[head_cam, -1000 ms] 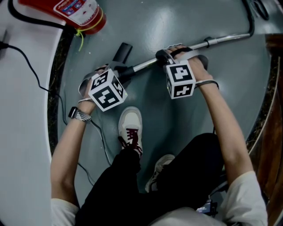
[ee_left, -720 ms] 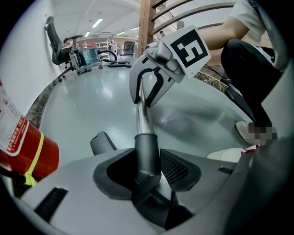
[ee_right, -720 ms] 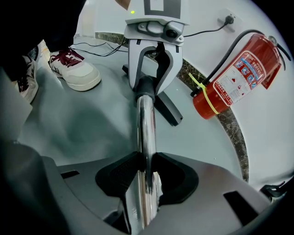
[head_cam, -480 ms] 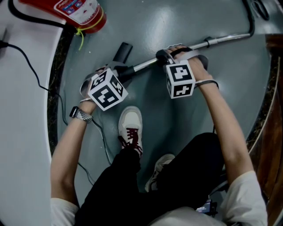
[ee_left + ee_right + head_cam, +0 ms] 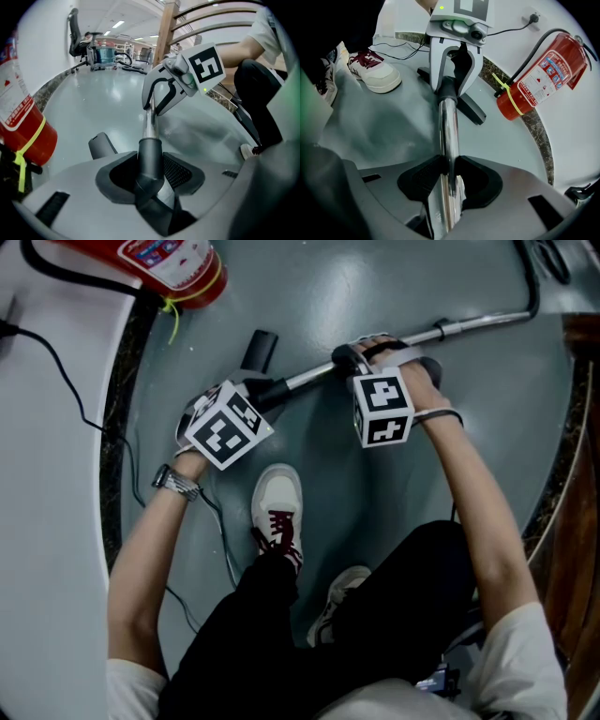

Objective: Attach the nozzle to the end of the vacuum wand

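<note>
A chrome vacuum wand (image 5: 469, 324) slants over the grey floor. The dark grey nozzle (image 5: 260, 351) sits at its lower left end. My left gripper (image 5: 258, 395) is shut on the nozzle's round collar (image 5: 149, 159), which meets the wand (image 5: 149, 124) just beyond the pads; the nozzle's flat end (image 5: 102, 145) shows to the left. My right gripper (image 5: 361, 357) is shut on the wand (image 5: 447, 136) further up, its pads (image 5: 429, 173) pressing the tube. Each gripper faces the other: the right gripper (image 5: 157, 101) and the left gripper (image 5: 452, 82) show across the wand.
A red fire extinguisher (image 5: 169, 268) lies at the upper left by a white wall with a speckled stone border. A black cable (image 5: 66, 390) runs along the left. The person's white shoe (image 5: 278, 512) stands just below the wand. A wooden railing (image 5: 577, 521) lines the right.
The left gripper has rolled about its own line, its marker cube turning and shifting slightly up. The right gripper and the wand have kept still.
</note>
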The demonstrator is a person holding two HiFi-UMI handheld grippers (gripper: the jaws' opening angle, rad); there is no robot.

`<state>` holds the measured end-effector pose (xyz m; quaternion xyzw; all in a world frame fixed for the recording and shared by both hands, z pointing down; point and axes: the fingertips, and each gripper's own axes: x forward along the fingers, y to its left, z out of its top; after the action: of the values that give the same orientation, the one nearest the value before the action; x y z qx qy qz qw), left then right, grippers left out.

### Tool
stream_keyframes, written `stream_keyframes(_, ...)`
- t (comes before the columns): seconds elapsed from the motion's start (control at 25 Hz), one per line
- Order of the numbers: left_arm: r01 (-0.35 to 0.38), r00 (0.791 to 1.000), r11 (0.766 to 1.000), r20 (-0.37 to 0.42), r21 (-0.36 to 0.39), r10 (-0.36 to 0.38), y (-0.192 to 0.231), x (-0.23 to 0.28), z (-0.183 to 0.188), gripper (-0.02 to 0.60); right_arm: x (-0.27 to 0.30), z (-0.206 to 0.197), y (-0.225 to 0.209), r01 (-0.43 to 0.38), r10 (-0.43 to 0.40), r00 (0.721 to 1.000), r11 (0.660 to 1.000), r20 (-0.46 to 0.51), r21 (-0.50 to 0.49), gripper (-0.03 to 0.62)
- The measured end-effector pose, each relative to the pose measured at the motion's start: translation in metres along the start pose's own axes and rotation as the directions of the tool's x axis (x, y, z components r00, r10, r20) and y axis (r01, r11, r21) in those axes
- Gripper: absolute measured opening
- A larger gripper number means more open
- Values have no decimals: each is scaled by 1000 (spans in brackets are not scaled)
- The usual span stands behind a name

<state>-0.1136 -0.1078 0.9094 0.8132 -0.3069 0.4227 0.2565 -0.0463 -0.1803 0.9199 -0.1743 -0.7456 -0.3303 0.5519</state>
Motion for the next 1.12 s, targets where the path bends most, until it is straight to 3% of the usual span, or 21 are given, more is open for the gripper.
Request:
stream_keyframes(0.12,0,1000,1000,22,-26,1,2,-2,3,170,-1,0,-1,-3,3,1000,1000,-5,5,147)
stream_keyframes(0.28,-3,1000,1000,14,1,3,0,-2,3,170,-5,4,-5,12,-12,1000,1000,-6,-4,147)
stream_keyframes(0.56,-36,999,991,-10,132,38,-2,1,2,170,-6,5,-6,16,-17,1000,1000,-9,-8,147)
stream_keyframes(0.76,-59,998,981,-10,185,62,0,0,3,170,-5,4,-8,22,-22,1000,1000,-16,-11,147)
stream_keyframes(1.12,-27,1000,999,8,21,26,3,-2,6,164,-8,7,-10,34,-34,999,999,-16,-11,147)
